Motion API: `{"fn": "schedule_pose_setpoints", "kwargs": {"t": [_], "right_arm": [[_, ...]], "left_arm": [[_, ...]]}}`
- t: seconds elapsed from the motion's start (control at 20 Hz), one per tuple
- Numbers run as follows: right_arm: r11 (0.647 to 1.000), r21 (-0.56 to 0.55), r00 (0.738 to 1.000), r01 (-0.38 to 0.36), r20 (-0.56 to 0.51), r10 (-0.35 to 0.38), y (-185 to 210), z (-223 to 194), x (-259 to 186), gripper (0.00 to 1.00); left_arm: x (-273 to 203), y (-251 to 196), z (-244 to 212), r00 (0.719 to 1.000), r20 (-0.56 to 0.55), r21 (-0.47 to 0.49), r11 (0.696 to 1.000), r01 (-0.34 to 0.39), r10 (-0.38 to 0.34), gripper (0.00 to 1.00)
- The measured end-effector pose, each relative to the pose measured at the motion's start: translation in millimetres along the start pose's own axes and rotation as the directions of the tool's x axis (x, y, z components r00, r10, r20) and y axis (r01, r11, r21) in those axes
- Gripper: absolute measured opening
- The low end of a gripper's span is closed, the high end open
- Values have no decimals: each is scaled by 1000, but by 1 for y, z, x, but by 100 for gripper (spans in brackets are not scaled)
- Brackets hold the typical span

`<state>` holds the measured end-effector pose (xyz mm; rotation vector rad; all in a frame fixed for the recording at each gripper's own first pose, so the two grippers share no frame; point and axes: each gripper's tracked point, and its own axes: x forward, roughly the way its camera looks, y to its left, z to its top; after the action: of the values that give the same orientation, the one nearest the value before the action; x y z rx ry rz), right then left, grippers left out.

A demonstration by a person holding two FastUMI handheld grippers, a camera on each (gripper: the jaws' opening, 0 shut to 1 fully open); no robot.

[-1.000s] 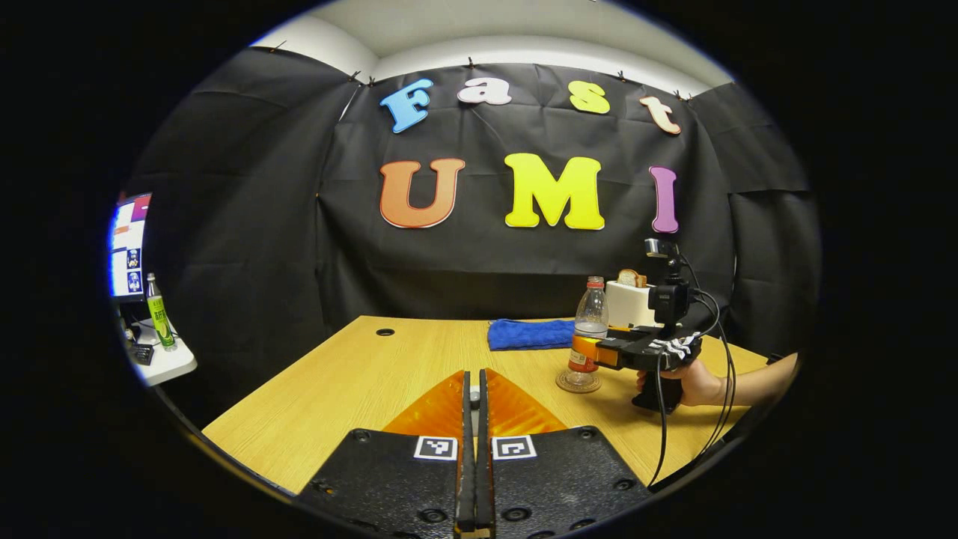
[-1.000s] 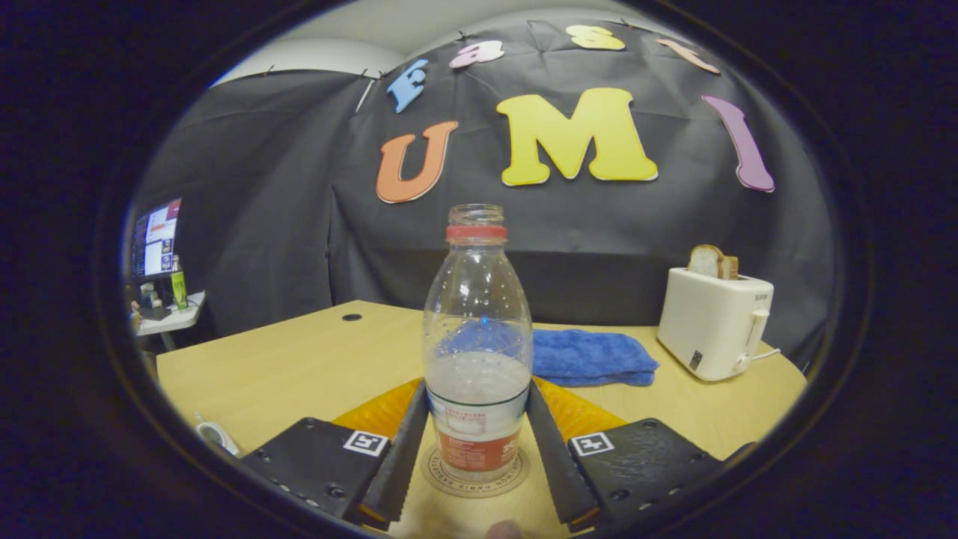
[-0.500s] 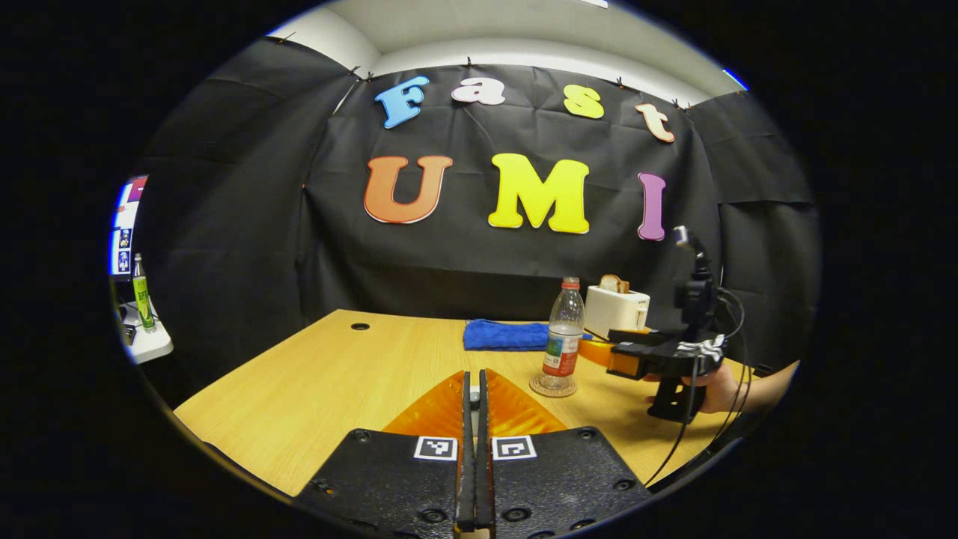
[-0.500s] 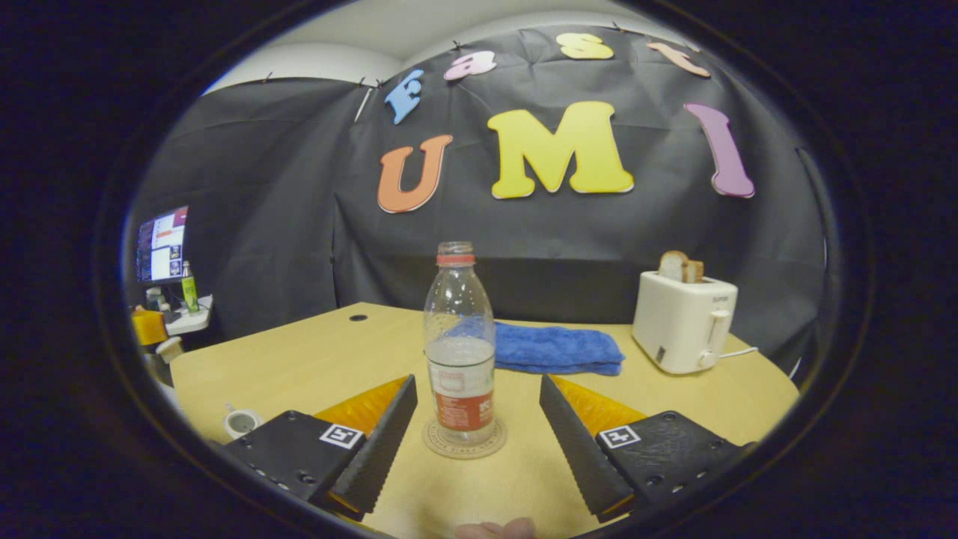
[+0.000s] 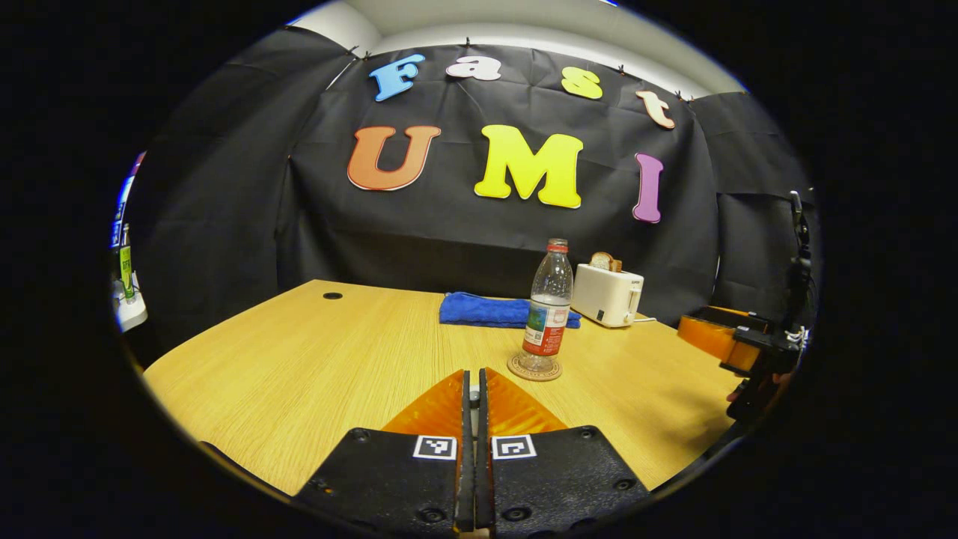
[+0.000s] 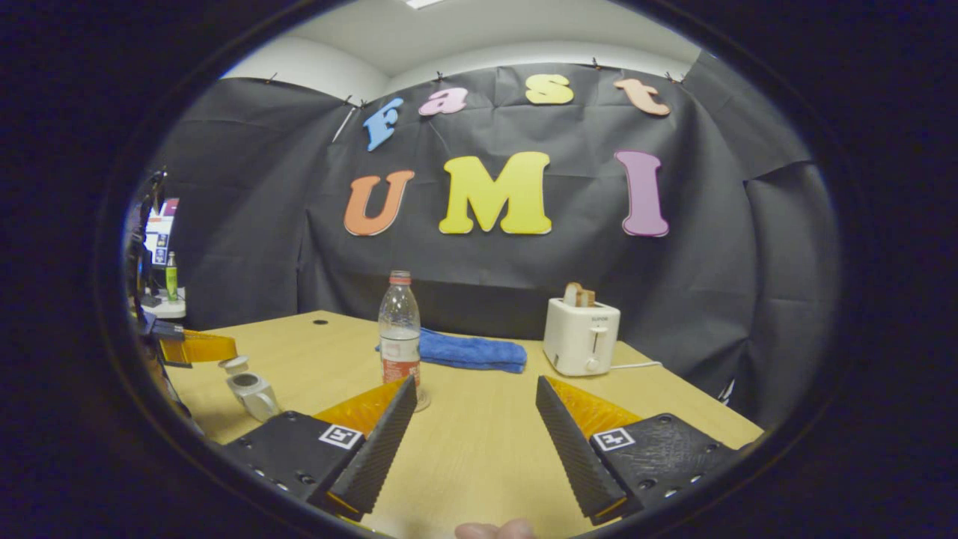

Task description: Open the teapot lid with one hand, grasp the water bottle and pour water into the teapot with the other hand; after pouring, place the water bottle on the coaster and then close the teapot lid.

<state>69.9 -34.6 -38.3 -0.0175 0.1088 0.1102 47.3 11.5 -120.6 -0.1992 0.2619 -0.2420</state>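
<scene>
The water bottle [image 5: 546, 307] stands upright and uncapped on the round coaster [image 5: 534, 368], part full. My right gripper [image 6: 475, 404] is open and has nothing between its fingers; the bottle [image 6: 399, 329] stands a little beyond its left finger. In the left gripper view this gripper [image 5: 741, 340] is at the table's right edge. My left gripper [image 5: 471, 389] is shut, with something thin and grey pinched between its fingers. In the right gripper view the left gripper [image 6: 224, 350] is at the far left, with the white teapot lid [image 6: 236, 364] at its tips, just above the silver teapot [image 6: 254, 393].
A white toaster [image 6: 582, 337] with bread in it stands at the back right of the wooden table [image 5: 314, 359]. A folded blue cloth [image 6: 468, 350] lies behind the bottle. A side stand with a green bottle [image 6: 171, 277] is off the table's left.
My right gripper let go of the bottle on the coaster, opened wide and drew back toward the table's near right. The left gripper stayed shut.
</scene>
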Motion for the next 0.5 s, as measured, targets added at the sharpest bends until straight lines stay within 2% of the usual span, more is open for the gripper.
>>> {"fn": "schedule_pose_setpoints", "kwargs": {"t": [0.25, 0.35, 0.5], "right_arm": [[997, 12, 997, 82, 3, -82, -39, -3, -23, 96], [995, 10, 995, 95, -3, -95, -44, -8, -25, 98], [996, 14, 996, 84, -11, -83, -39, -12, -26, 96]], "left_arm": [[7, 3, -9, 1000, -18, -4, 1000, -21, 21, 4], [7, 3, -14, 999, -35, 3, 1000, -27, 27, 4], [5, 4, -17, 998, -43, 13, 999, -42, 43, 4]]}}
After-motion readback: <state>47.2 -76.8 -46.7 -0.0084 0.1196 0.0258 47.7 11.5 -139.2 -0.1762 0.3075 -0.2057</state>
